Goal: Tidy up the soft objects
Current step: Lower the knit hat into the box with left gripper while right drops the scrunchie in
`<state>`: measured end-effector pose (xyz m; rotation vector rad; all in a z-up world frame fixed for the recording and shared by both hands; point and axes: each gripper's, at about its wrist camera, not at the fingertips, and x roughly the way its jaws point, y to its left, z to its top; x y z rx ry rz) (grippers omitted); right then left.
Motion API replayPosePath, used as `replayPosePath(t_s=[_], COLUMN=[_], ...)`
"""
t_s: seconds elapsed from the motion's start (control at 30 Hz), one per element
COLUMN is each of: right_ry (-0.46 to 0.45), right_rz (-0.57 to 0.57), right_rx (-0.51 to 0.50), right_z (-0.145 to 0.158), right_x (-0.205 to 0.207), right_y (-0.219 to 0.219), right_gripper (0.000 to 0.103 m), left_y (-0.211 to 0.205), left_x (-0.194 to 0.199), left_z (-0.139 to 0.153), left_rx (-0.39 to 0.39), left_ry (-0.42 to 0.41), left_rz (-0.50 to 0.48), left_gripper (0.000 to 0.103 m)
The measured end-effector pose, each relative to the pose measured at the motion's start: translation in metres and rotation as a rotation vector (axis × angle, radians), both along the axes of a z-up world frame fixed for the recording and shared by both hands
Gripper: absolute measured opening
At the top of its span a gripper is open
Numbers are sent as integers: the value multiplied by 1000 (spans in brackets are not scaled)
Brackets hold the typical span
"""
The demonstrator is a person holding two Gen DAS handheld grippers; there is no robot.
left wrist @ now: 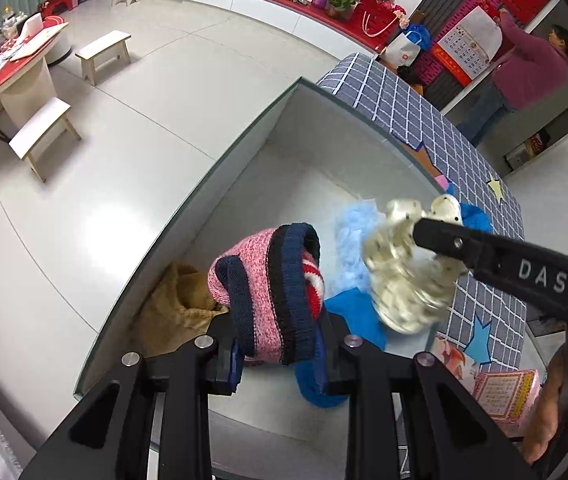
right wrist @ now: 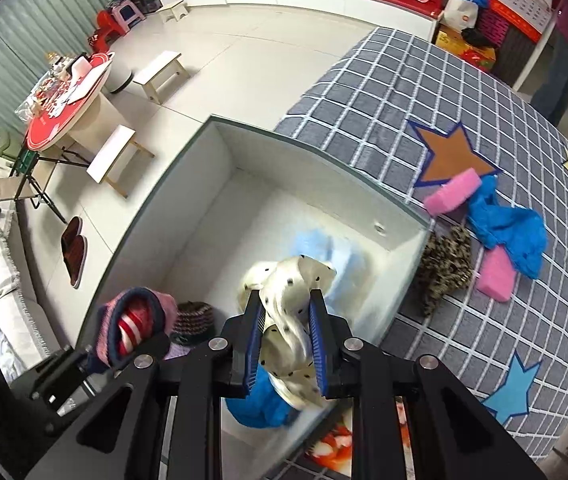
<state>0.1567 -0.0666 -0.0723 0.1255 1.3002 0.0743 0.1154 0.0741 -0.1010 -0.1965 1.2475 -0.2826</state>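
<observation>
My left gripper (left wrist: 279, 344) is clamped on a pink-and-navy striped knit hat (left wrist: 267, 292), my right gripper (right wrist: 288, 340) on a cream dotted fabric piece (right wrist: 288, 304), both over the white open box (right wrist: 187, 184).

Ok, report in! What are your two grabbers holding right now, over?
Left gripper shut on striped knit hat. Right gripper shut on spotted cream cloth. Both above white box. Nothing blocking.

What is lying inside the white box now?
Inside the white box: a light blue fluffy cloth, a dark striped knit hat, blue fabric. The held items cover part of the floor.
</observation>
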Motion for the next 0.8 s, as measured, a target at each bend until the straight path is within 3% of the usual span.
replayPosePath(t_s=[0.63,0.8], right_ry=[10,11], right_rz=[49,41], right_rx=[0,3], right_z=[-10,-11], right_x=[19,18], right_y=[25,22], right_gripper=[23,23], left_y=[12,8], left_x=[2,1], left_z=[-12,-10], left_rx=[28,36], left_ry=[23,11], left_rz=[25,19], left_gripper=[29,37])
